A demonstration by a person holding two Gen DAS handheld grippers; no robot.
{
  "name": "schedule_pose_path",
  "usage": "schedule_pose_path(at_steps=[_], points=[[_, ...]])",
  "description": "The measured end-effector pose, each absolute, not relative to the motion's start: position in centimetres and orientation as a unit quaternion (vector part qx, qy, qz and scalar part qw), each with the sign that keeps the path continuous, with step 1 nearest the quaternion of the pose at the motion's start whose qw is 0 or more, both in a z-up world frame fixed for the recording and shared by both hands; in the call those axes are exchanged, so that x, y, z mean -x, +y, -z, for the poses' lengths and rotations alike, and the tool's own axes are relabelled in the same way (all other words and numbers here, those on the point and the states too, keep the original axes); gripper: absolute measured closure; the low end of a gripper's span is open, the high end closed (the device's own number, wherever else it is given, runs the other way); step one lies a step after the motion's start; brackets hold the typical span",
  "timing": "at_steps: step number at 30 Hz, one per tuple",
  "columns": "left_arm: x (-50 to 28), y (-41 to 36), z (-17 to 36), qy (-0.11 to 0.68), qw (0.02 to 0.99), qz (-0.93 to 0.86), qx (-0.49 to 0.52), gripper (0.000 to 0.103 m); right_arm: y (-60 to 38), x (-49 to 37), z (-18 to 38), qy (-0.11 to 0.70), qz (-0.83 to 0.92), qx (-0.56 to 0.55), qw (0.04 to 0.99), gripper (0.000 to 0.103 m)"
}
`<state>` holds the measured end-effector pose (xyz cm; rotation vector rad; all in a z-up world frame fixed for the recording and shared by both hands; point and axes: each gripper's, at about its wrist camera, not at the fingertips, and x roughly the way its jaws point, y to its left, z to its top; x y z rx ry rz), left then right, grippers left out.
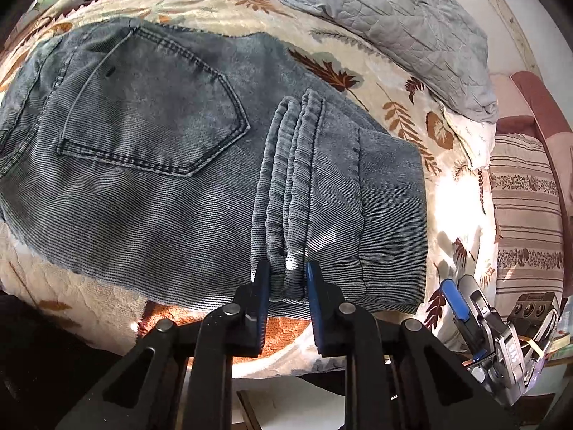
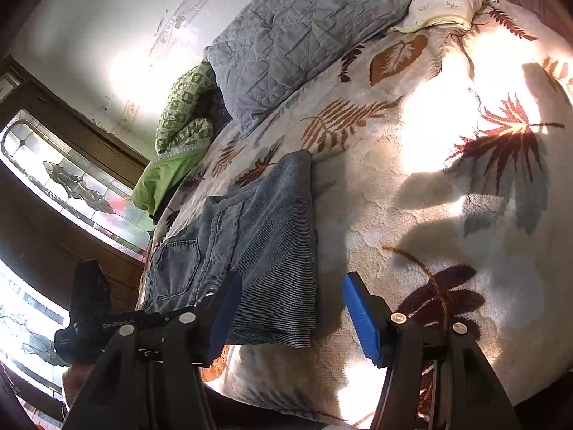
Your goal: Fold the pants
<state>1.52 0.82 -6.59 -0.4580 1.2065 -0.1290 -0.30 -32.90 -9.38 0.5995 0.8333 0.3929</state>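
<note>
Grey-blue denim pants (image 1: 150, 165) lie on the leaf-patterned bedspread (image 1: 401, 107), back pocket up, with the leg ends folded back on top so the hems (image 1: 286, 193) lie stacked near the seat. My left gripper (image 1: 286, 279) is shut on the near end of the stacked hems at the bed's front edge. My right gripper (image 2: 292, 308) is open and empty, its fingers straddling the near right corner of the folded pants (image 2: 265, 251) just above the bedspread (image 2: 412, 215). It also shows in the left wrist view (image 1: 462, 308) at the lower right.
A grey quilted pillow (image 1: 394, 25) lies at the back of the bed, also in the right wrist view (image 2: 304, 28). A green patterned blanket (image 2: 179, 136) is bunched by the wall. A striped cushion (image 1: 523, 215) sits at the right. Bright sun patches fall on the bedspread.
</note>
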Motion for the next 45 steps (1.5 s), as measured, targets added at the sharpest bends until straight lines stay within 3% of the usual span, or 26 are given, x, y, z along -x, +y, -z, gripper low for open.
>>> schedule_pose_path(at_steps=[10,13,15,20,21,23,24,29,34,40,45], points=[[-1.9,1.1,8.1,0.572,0.791,0.059,0.210,0.081,-30.4,0.6,7.1,0.372,-0.257,-0.272,0.850,0.040],[-1.9,1.3,8.2,0.570,0.790,0.060,0.218,0.081,-28.7,-0.4,9.0,0.418,-0.285,-0.272,0.818,0.034],[-1.9,1.3,8.1,0.571,0.789,0.061,0.219,0.080,-28.0,-1.5,12.0,0.483,-0.264,-0.276,0.788,0.035],[-1.5,1.8,6.0,0.556,0.796,0.064,0.232,0.076,-28.3,-1.3,11.4,0.470,-0.270,-0.280,0.792,0.035],[-1.3,1.8,4.9,0.537,0.809,0.067,0.228,0.075,-28.4,-1.4,11.9,0.476,-0.272,-0.286,0.786,0.035],[-0.8,1.2,3.0,0.503,0.835,0.076,0.209,0.061,-28.7,-1.4,11.9,0.472,-0.275,-0.297,0.783,0.035],[-0.8,0.8,2.6,0.495,0.841,0.084,0.203,0.059,-28.8,-1.4,11.9,0.473,-0.275,-0.302,0.781,0.035],[-2.2,-1.0,6.3,0.546,0.820,0.079,0.149,0.060,-29.1,-1.2,11.3,0.469,-0.274,-0.311,0.780,0.035],[-2.1,-1.0,7.2,0.543,0.829,0.069,0.115,0.060,-29.8,-1.6,9.2,0.447,-0.274,-0.320,0.789,0.035],[-1.8,-1.5,7.4,0.534,0.838,0.063,0.098,0.059,-28.0,-8.0,6.4,0.444,-0.293,-0.308,0.789,0.035],[-1.9,-1.8,7.4,0.532,0.839,0.064,0.097,0.059,-26.5,-14.8,10.4,0.517,-0.235,-0.292,0.770,0.035]])
